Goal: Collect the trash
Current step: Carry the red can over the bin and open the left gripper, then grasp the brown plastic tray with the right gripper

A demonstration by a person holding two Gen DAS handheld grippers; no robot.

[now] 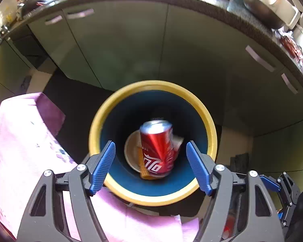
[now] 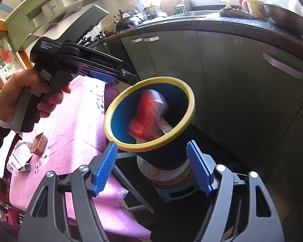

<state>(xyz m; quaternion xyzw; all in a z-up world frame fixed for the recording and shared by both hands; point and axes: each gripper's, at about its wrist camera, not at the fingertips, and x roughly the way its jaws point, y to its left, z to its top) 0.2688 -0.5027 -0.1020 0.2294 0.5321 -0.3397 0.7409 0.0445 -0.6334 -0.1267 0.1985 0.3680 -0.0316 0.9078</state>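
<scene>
Two hand-held grippers work over one bin. At far left in the right wrist view, a hand (image 2: 28,98) holds the left hand-held gripper (image 1: 150,164), whose jaws stand apart with nothing pinched between them. Beside it a pink cloth (image 2: 78,117) covers the tabletop (image 2: 56,151), carrying a small brown tray (image 2: 38,143). Further right, the blue bin (image 2: 149,113) with a yellow rim sits just beside the tabletop edge, and the red can (image 1: 157,147), blurred, lies inside it atop other rubbish. The right hand-held gripper (image 2: 152,168) is spread wide around the bin's lower part, pads apart from it. Green cabinets (image 2: 232,76) stand behind.
</scene>
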